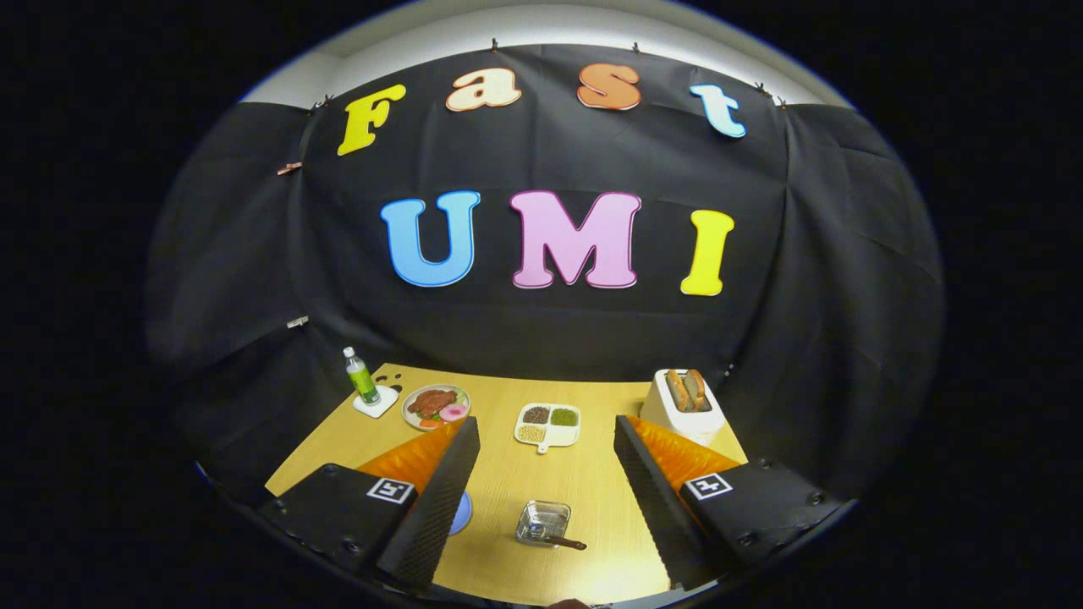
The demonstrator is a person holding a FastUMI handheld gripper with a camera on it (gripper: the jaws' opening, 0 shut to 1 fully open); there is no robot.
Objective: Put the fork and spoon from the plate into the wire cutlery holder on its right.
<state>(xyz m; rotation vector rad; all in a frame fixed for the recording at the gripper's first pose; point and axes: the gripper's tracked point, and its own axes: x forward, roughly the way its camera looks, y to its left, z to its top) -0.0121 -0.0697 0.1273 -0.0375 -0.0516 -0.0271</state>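
A pale wooden table [508, 482] stands in a booth draped with black cloth, seen from high above its near edge. The gripper [541, 499] hangs over the table with its two fingers spread wide apart, holding nothing and touching nothing; the tabletop shows plainly in the broad gap between them.

Between the fingers, toward their near end, sits a small square holder [543, 522] that looks clear or wire-sided; which it is cannot be told. A dark handle [565, 542] juts from it toward the right finger, though whether it belongs to a fork or a spoon cannot be made out.

Just beside the left finger, and mostly hidden behind it, a sliver of a blue plate [460, 513] peeks out. Anything lying on it is out of sight.

Beyond the fingertips, at the middle of the table, lies a white divided dish [547, 425] with three portions of grains or beans in dark, green and pale tones. To its left rests a plate of food [435, 406] with reddish meat, and farther left a green-labelled bottle [361, 377] stands upright on a white coaster [376, 402]. At the far right corner, just past the right finger, a white toaster [682, 408] holds two slices of bread upright in its slots.
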